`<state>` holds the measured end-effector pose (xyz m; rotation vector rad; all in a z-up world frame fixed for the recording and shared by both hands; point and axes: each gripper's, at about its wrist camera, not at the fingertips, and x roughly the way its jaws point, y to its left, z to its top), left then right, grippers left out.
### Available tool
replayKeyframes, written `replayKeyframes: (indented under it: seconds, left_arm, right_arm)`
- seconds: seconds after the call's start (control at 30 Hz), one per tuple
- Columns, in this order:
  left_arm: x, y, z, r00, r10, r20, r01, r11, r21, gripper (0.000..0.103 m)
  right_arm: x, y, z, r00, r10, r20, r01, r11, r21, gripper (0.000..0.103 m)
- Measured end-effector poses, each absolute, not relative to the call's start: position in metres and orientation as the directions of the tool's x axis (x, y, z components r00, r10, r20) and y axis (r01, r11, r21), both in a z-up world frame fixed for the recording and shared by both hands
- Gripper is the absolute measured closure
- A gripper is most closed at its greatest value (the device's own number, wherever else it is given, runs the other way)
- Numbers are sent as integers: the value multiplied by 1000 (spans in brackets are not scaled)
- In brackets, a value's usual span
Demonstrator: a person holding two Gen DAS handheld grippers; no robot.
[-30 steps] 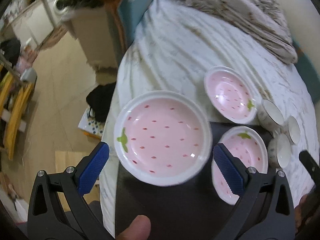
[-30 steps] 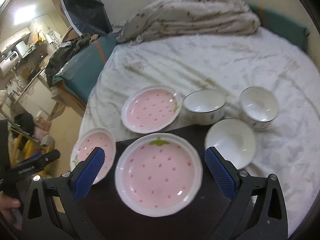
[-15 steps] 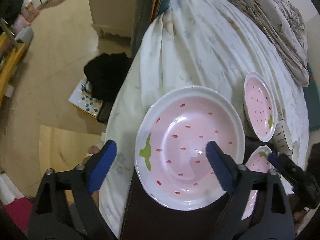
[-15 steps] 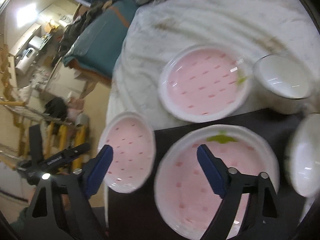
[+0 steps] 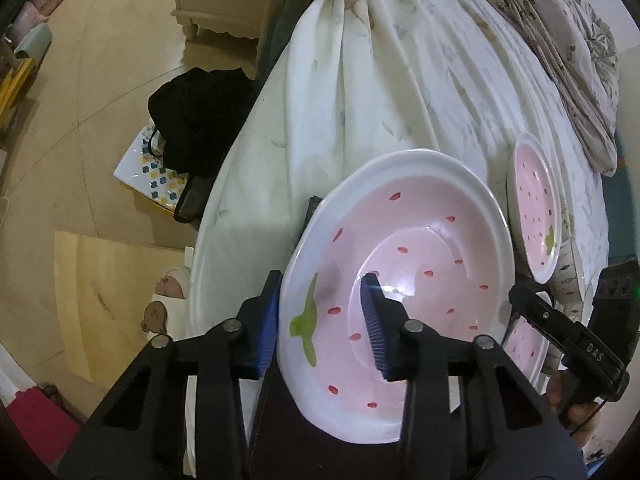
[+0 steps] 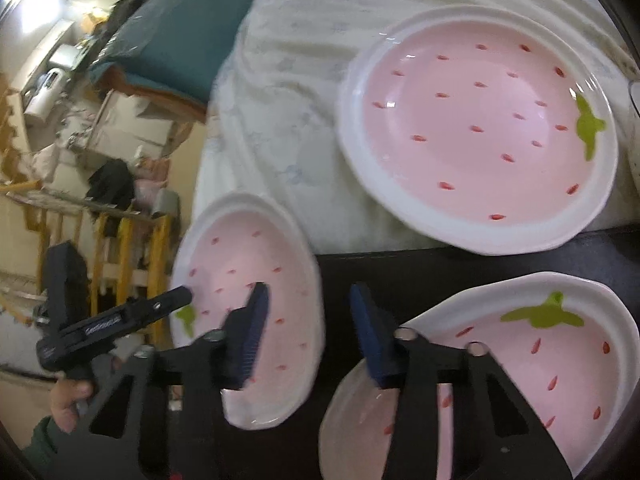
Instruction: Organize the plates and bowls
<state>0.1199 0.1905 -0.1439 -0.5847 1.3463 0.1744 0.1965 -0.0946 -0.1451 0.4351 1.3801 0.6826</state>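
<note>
Left wrist view: looks steeply down from close above a pink strawberry plate (image 5: 400,280), with the bed (image 5: 400,80) and the floor (image 5: 80,120) beyond.
Right wrist view: close and low, facing forward over the bed (image 6: 280,120).
Shared: the same plate (image 6: 248,300), and each view catches the other gripper.
</note>
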Motion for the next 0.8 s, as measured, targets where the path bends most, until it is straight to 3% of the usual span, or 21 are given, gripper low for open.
replayKeyframes:
  seconds: [0.17, 0.3, 0.47, 0.6, 0.8]
  left_arm:
    - [121, 191, -152, 207, -221, -953, -454, 841, -293, 72]
    - [122, 189, -160, 193, -232, -953, -448, 844, -296, 70]
    - [120, 185, -156, 199, -198, -960, -446, 854, -269, 73]
    - [118, 182, -154, 206, -184, -961, -433, 864, -258, 74]
    - [115, 182, -139, 250, -174, -952, -424, 865, -269, 81]
  right_arm:
    - [194, -82, -150, -2, 672, -740, -218, 722, 657, 66]
    - [184, -67, -148, -29, 656, -754, -269, 722, 638, 66]
    - [178, -62, -143, 12, 618, -786, -316, 749, 583, 67]
    - [177, -69, -145, 42, 595, -802, -323, 768, 553, 84]
    - [175, -81, -147, 67, 640, -765, -306, 743, 595, 92]
